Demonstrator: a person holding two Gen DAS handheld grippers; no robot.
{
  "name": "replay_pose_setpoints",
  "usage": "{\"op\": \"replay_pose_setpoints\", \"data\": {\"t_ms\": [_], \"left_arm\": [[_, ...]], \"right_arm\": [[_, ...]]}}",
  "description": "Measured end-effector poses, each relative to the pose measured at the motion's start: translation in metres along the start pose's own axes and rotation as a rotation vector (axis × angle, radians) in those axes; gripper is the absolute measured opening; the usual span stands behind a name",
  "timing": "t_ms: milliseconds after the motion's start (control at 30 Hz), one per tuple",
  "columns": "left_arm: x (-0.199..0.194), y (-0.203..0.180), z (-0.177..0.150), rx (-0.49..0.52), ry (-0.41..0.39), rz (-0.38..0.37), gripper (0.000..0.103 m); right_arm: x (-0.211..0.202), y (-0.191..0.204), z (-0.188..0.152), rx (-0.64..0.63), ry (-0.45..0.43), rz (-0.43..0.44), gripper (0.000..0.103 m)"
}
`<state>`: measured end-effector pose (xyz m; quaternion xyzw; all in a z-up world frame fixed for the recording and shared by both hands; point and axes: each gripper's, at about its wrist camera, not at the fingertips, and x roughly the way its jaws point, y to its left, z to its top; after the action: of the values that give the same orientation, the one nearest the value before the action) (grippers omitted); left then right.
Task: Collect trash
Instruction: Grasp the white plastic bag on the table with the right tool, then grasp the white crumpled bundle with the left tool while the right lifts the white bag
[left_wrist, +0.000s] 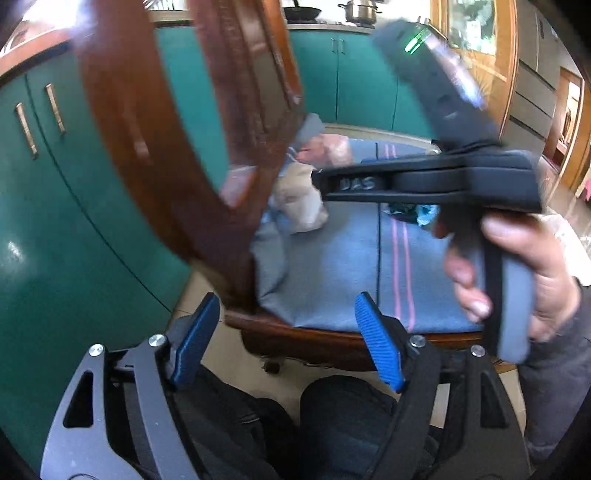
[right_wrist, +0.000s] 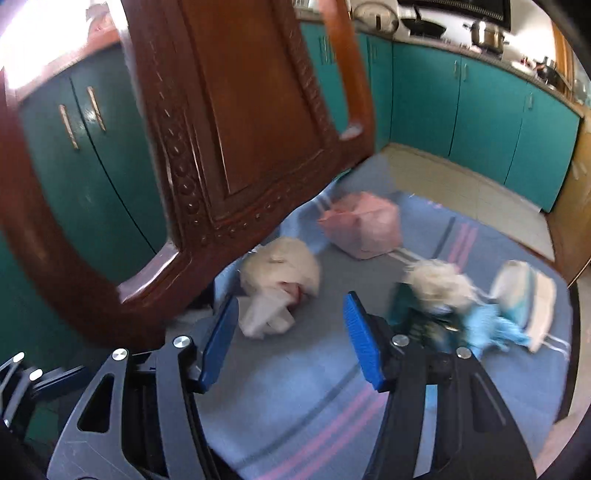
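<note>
Trash lies on a grey-blue striped cloth (right_wrist: 295, 417) over a chair seat. In the right wrist view I see a cream crumpled bag (right_wrist: 279, 275), a pink crumpled bag (right_wrist: 364, 225), and a mixed pile of pale shreds (right_wrist: 441, 282), a dark teal wrapper (right_wrist: 430, 325) and light blue scraps (right_wrist: 491, 326). My right gripper (right_wrist: 290, 343) is open and empty, just short of the cream bag. My left gripper (left_wrist: 288, 339) is open and empty at the seat's front edge. In the left wrist view the right gripper tool (left_wrist: 424, 181) reaches toward the cream bag (left_wrist: 299, 195).
The carved wooden chair back (right_wrist: 229, 122) rises close on the left of the seat. Teal kitchen cabinets (right_wrist: 480, 110) line the walls, with pots (right_wrist: 485, 35) on the counter. A white and light blue object (right_wrist: 528, 302) lies at the cloth's right edge. Tiled floor (right_wrist: 461, 184) lies beyond.
</note>
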<state>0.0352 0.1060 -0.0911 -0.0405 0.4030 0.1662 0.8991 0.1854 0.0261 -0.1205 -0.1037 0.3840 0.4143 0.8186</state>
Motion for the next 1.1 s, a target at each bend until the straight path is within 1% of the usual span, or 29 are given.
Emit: {"op": "replay_pose_setpoints", "data": {"t_ms": [33,133,233,267,333,400,467,500,533,600,700,800,833,900,967,1033,1067,1100], "left_arm": [[-0.001,0.003,-0.001,-0.005,-0.001,-0.002,0.077],[-0.002,0.009,-0.001,-0.015,0.0,-0.016,0.077],[-0.002,0.011,-0.002,-0.017,0.0,-0.028,0.077],[-0.006,0.015,-0.007,-0.018,-0.001,-0.031,0.077],[-0.001,0.016,-0.007,-0.02,0.0,-0.036,0.077],[-0.002,0.016,-0.009,-0.02,0.002,-0.038,0.077],[-0.002,0.016,-0.007,-0.023,0.006,-0.04,0.077],[-0.002,0.016,-0.006,-0.023,0.007,-0.039,0.077],[-0.002,0.016,-0.006,-0.022,0.009,-0.037,0.077],[-0.004,0.015,-0.006,-0.022,0.01,-0.039,0.077],[-0.003,0.012,-0.006,-0.015,0.015,-0.045,0.077],[0.0,0.008,-0.007,-0.012,0.017,-0.056,0.078],[0.001,0.007,-0.006,-0.012,0.019,-0.062,0.078],[0.003,0.003,-0.002,-0.01,0.026,-0.082,0.078],[0.007,-0.007,0.003,0.002,0.031,-0.12,0.078],[0.011,-0.017,0.01,0.023,0.024,-0.14,0.078],[0.015,-0.024,0.016,0.036,0.017,-0.153,0.078],[0.018,-0.03,0.021,0.045,0.015,-0.16,0.078]], "right_arm": [[0.009,0.001,0.002,0.007,0.017,0.001,0.059],[0.033,0.003,0.001,0.017,0.069,-0.036,0.059],[0.047,0.003,-0.002,0.028,0.103,-0.036,0.059],[0.053,0.003,-0.003,0.031,0.118,-0.034,0.058],[0.062,0.002,-0.003,0.037,0.141,-0.03,0.049],[0.074,0.0,-0.002,0.045,0.164,-0.026,0.041],[0.081,-0.002,-0.003,0.055,0.182,-0.015,0.032],[0.085,-0.003,-0.003,0.056,0.189,-0.007,0.021],[0.087,-0.004,-0.004,0.055,0.192,-0.003,0.013],[0.09,-0.007,-0.004,0.049,0.185,-0.004,0.008],[0.078,-0.01,-0.006,0.034,0.156,0.006,0.006],[0.053,-0.018,-0.012,0.016,0.121,-0.035,0.006],[0.046,-0.019,-0.013,0.019,0.11,-0.037,0.006],[0.017,-0.032,-0.022,0.043,0.066,-0.034,0.006],[-0.007,-0.045,-0.032,0.071,0.03,-0.05,0.006],[-0.039,-0.069,-0.044,0.121,-0.011,-0.086,0.006],[-0.051,-0.074,-0.048,0.137,-0.024,-0.105,0.006],[-0.065,-0.088,-0.054,0.165,-0.04,-0.137,0.006]]}}
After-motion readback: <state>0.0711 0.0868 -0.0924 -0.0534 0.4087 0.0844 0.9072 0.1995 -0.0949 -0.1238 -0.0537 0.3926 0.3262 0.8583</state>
